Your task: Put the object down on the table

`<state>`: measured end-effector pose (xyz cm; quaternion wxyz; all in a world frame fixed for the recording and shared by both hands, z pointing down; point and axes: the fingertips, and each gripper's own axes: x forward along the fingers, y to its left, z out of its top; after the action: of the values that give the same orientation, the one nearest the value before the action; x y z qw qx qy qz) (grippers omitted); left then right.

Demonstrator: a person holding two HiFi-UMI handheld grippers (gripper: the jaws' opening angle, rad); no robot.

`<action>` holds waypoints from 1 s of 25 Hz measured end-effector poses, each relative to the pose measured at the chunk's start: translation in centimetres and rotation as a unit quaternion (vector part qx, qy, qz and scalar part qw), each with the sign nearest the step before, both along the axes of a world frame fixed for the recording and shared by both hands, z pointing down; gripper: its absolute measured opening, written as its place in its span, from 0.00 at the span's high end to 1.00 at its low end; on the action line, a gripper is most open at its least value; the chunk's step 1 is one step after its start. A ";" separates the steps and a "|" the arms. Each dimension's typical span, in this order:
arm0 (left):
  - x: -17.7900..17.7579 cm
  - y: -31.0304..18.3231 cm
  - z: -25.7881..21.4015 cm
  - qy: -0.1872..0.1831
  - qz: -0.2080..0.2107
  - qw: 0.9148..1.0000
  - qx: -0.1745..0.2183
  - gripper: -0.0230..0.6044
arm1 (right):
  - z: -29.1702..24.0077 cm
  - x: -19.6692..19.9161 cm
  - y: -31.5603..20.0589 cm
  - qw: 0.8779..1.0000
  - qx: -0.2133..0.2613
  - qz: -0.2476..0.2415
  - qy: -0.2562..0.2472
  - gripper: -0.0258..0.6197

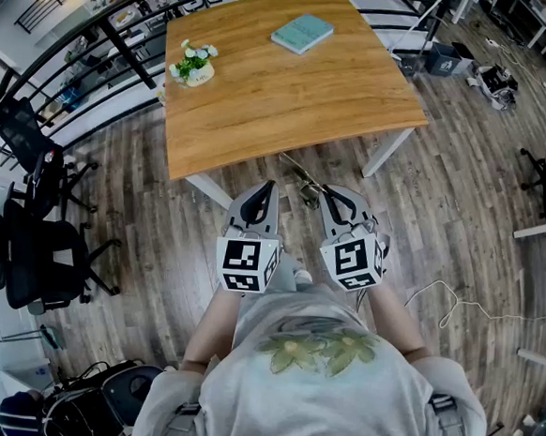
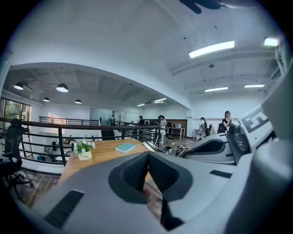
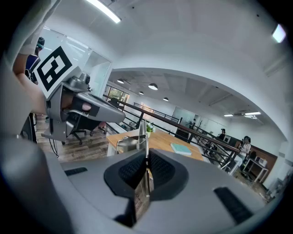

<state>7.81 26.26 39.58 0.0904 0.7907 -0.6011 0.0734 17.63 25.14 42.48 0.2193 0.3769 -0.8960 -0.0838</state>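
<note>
— Any words or numbers to read here?
— None. The label on the flower pot point(image 2: 85, 156) is too small, and each marker cube point(image 1: 247, 264) shows only black-and-white squares.

The right gripper point(image 3: 147, 157) hides part of a thin metal object point(image 3: 130, 142) between its jaws, kind unclear.

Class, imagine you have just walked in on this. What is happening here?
A person stands in front of a wooden table with a tool in each hand. The right tool is shut on a thin metal object, held in the air short of the tabletop and not yet set down. The left tool is shut and empty. A teal book and a small pot of flowers are on the table.
</note>
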 end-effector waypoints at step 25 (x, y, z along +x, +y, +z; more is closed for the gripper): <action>-9.5 -20.8 0.9 0.014 0.011 1.000 -0.005 0.94 | 0.8 -7.8 -19.8 1.000 0.007 0.023 0.019 0.94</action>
<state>-1.69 5.49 40.52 0.1018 0.7979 -0.5904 0.0660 9.82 5.38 43.25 0.2358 0.3971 -0.8822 -0.0921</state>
